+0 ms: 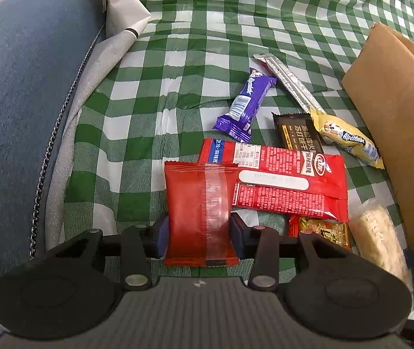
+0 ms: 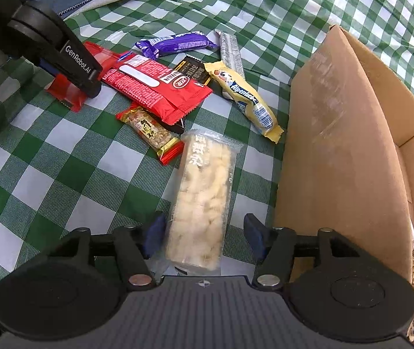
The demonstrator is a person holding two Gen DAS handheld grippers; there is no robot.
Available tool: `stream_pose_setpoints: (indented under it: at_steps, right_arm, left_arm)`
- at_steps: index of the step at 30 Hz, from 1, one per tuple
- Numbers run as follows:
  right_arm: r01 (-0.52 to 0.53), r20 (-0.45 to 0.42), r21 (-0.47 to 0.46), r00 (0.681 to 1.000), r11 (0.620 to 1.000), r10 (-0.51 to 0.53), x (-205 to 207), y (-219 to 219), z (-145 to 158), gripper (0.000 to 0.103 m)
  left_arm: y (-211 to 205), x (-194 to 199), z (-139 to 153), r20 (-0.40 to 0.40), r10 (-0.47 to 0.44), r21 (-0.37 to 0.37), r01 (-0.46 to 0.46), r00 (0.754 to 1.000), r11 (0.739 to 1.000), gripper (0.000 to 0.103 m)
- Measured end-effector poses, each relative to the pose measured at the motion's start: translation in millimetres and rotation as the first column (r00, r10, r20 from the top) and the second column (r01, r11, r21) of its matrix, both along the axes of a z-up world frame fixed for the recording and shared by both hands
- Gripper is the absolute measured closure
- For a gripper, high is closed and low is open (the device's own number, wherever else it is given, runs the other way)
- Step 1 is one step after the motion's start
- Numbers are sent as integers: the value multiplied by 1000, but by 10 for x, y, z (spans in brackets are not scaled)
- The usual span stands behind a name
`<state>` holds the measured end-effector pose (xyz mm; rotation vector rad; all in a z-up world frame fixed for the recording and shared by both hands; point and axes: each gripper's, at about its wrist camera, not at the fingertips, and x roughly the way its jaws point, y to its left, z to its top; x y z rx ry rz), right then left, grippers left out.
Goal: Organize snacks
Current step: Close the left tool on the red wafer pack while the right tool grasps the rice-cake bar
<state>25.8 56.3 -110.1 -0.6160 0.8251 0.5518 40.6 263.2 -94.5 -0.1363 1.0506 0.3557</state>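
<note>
My left gripper (image 1: 199, 232) is shut on a small red packet (image 1: 199, 212), its pads pressing on both sides; the right wrist view shows this gripper (image 2: 90, 87) at the upper left, holding the packet (image 2: 64, 93) just above the cloth. My right gripper (image 2: 204, 232) stands open around a pale puffed-rice bar (image 2: 204, 200) lying on the cloth, with gaps at both pads. Loose snacks lie beyond: a large red packet (image 2: 154, 84), a nut bar (image 2: 151, 131), a yellow candy roll (image 2: 247, 99), a black packet (image 2: 193, 72), a purple bar (image 2: 174, 43) and a silver stick (image 2: 230, 52).
An open cardboard box (image 2: 337, 145) stands at the right, with a snack inside against its near wall. A blue and grey bag (image 1: 17, 116) fills the left side. A green-and-white checked cloth (image 2: 46, 174) covers the table. A person's fingertip shows at the left edge.
</note>
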Motion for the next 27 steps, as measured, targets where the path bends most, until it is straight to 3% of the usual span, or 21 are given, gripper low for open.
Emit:
stream_pose_setpoints:
  at_steps: [1,2,16,22,27]
  right_arm:
    - [-5,-13,12,1000,1000,5,7,-3,4,59]
    - [-5,-17,17,1000,1000,5,9,2,4,62]
    - [-13,93,67,996,998,7,-32,-59,226,65]
    - [-55,192,48,980,997,44,-114,-50,367,65]
    - [-93,320,70,945,993,66,-198,-108,622,65]
  left_arm:
    - [11,-5,8,7,6,-5,-6,1000,1000,57]
    - [22,-12,25,17,12,-9,-12,1000,1000,57]
    - [76,-73,280,184,63,-82,-49,981,995,57]
    - [38,-88,358,236,49,-90,-29,970,996,57]
    - [-7,-100,424,273,44,-92,-20,961,996,57]
